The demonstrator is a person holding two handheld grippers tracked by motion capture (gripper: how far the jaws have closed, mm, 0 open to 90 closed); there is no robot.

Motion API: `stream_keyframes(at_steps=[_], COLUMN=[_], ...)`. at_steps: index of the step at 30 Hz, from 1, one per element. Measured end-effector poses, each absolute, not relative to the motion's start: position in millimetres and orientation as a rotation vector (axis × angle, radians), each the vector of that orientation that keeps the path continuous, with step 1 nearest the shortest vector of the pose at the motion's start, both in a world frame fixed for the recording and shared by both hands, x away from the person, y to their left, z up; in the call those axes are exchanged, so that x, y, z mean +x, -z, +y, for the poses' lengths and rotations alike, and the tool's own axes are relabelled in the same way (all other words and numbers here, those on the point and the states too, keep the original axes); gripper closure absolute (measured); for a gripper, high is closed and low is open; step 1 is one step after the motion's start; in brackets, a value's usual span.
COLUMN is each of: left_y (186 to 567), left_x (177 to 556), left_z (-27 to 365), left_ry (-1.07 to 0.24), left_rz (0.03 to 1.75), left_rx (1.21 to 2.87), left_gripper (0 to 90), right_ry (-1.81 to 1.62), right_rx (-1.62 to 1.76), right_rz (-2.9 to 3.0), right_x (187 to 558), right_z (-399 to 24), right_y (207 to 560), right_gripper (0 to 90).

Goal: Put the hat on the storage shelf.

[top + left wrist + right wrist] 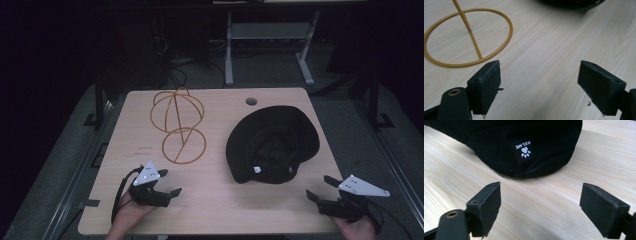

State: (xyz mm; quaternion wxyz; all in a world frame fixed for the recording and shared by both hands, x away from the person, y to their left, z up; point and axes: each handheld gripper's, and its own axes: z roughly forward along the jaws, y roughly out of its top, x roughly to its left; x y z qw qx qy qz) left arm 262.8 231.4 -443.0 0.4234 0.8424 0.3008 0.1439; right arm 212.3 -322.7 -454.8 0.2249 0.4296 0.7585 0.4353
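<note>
left gripper (167, 182) wide open, empty, near wire stand (177, 125) | right gripper (320, 187) wide open, empty, facing black hat (272, 142) | both low over counter (210, 200)

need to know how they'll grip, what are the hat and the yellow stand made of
Hat: soft black fabric, matte, judging by its limp folds and the sewn-on label. Stand: thin rod, probably metal wire with a glossy mustard coating; its hoops look rigid.

Dim room; pale wood table (215, 210), grey floor (60, 165), white-legged desk (229, 55) behind, cables (175, 62) beneath.
</note>
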Motion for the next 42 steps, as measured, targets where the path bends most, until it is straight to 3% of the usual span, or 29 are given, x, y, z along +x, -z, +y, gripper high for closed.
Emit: stream_keyframes(at_steps=[16, 42], left_y=[434.6, 407.8], left_x=[259.3, 278.2], left_z=[218.4, 86.0], left_ry=[-0.329, -0.189], left_rz=[0.697, 0.379], left_rx=[2.104, 2.189], left_gripper=[19.9, 22.9], right_ry=[-1.203, -1.204], right_rx=[1.196, 1.168], right_rz=[2.091, 2.103], right_x=[210.5, 206.6], right_z=[-323.6, -322.6], right_y=[454.8, 454.7], right_gripper=[16.0, 15.8])
